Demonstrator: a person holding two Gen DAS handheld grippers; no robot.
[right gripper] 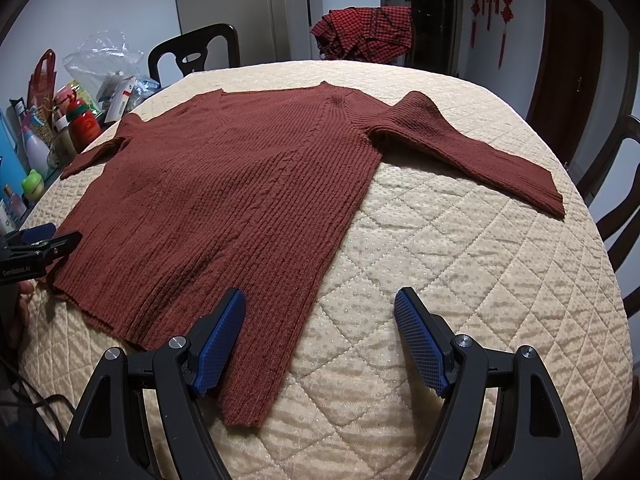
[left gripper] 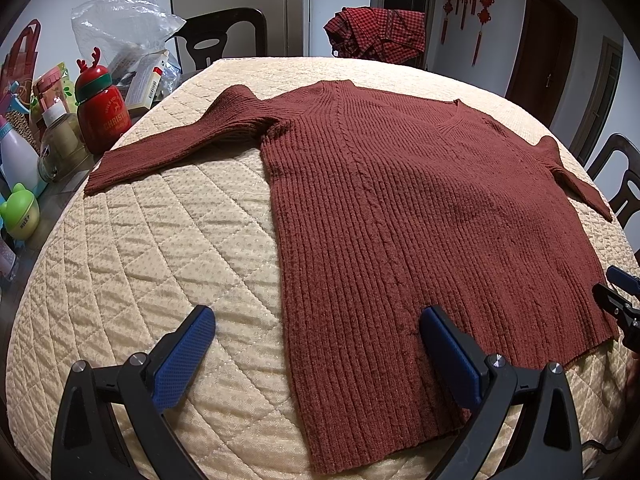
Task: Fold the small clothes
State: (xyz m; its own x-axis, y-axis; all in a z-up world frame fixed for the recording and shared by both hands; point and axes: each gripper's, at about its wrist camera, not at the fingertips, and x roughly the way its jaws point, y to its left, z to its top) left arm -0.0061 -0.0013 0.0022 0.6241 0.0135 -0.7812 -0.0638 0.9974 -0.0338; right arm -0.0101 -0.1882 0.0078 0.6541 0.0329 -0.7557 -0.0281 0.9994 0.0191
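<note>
Rust-brown ribbed knit sweater [left gripper: 400, 208] lies flat and face up on the cream quilted table cover [left gripper: 168, 264], neckline away from us, hem toward us, both sleeves spread out to the sides. From the left wrist view we see our left gripper [left gripper: 316, 344] spread wide, empty, its blue textured pads [left gripper: 184, 356] straddling the sweater's left side edge near the hem: one pad is over bare quilt, the other over the knit. Whether either pad touches the fabric we cannot tell. The left sleeve [left gripper: 172, 144] angles out toward the table's left edge, its cuff lying on the quilt.

From the right wrist view our right gripper [right gripper: 320, 332] is likewise wide apart and holds nothing, placed at the sweater's lower right corner, one pad over the knit and the other over the quilt. The right sleeve [right gripper: 472, 148] stretches out flat toward the right edge of the table.

Each gripper shows at the edge of the other's view, near the hem.

Beside the table cover on the left stand a red Christmas bottle with antler cap [left gripper: 102, 108], a white bottle [left gripper: 16, 160], a green frog-shaped container [left gripper: 20, 212] and a crumpled clear plastic bag [left gripper: 120, 20]. A red checked cloth [left gripper: 376, 34] is draped over a chair beyond the far edge, and a dark wooden chair [left gripper: 224, 36] stands at the far left.
</note>
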